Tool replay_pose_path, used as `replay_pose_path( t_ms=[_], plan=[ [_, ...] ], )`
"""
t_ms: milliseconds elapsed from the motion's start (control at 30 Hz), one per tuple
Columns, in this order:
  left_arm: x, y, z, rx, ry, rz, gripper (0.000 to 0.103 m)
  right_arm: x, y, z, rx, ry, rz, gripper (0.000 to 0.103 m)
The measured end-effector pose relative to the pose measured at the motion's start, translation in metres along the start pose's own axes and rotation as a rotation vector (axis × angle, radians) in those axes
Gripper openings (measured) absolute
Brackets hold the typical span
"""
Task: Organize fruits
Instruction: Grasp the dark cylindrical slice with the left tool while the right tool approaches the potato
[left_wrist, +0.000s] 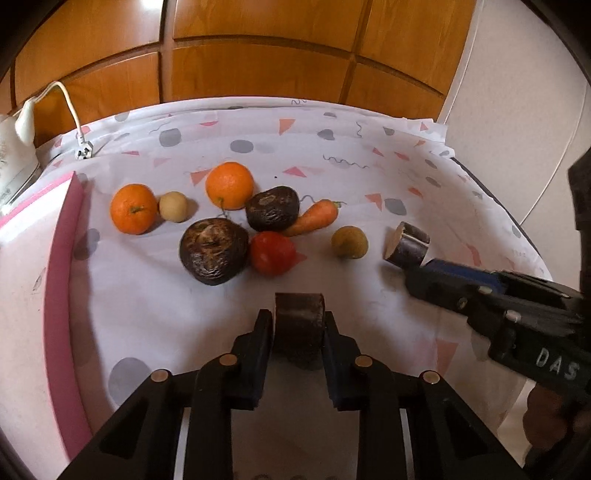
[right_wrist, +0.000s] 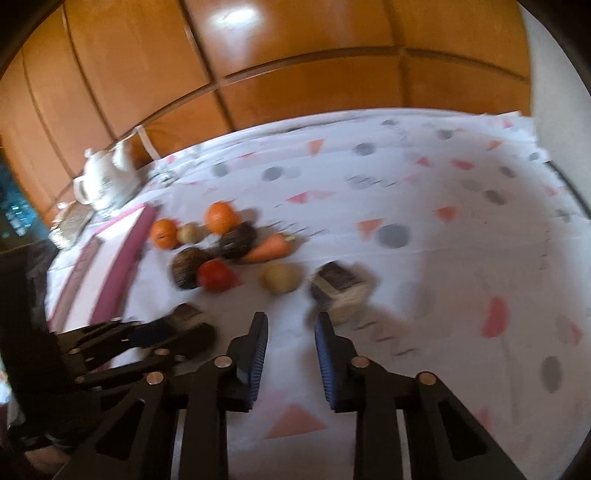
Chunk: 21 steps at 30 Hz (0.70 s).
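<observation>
Fruits (left_wrist: 229, 185) on patterned cloth (left_wrist: 369, 177)

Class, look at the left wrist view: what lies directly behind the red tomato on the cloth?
A dark wrinkled fruit and a carrot lie behind the tomato. The carrot's tapered end is covered by those two.

Right wrist view smeared, edges cut short

The produce (right_wrist: 221, 251) blurs together there; the dark cut piece (right_wrist: 338, 286) shows no clear texture. The white kettle (left_wrist: 13, 155) and pink tray (left_wrist: 59, 295) run off the left wrist view's edge.
</observation>
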<state>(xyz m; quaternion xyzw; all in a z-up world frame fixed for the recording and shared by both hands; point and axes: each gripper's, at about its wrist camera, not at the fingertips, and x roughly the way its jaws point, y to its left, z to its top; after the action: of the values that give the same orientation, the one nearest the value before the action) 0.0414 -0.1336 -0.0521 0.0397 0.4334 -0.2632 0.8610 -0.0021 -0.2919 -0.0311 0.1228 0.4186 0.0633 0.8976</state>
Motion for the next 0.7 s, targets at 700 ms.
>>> replay_pose_path(
  t_ms=[700],
  plan=[
    [0.003, 0.000, -0.010, -0.019, -0.073, 0.030, 0.027, 0.046, 0.013, 0.026, -0.046, 0.016, -0.054, 0.028]
  ],
)
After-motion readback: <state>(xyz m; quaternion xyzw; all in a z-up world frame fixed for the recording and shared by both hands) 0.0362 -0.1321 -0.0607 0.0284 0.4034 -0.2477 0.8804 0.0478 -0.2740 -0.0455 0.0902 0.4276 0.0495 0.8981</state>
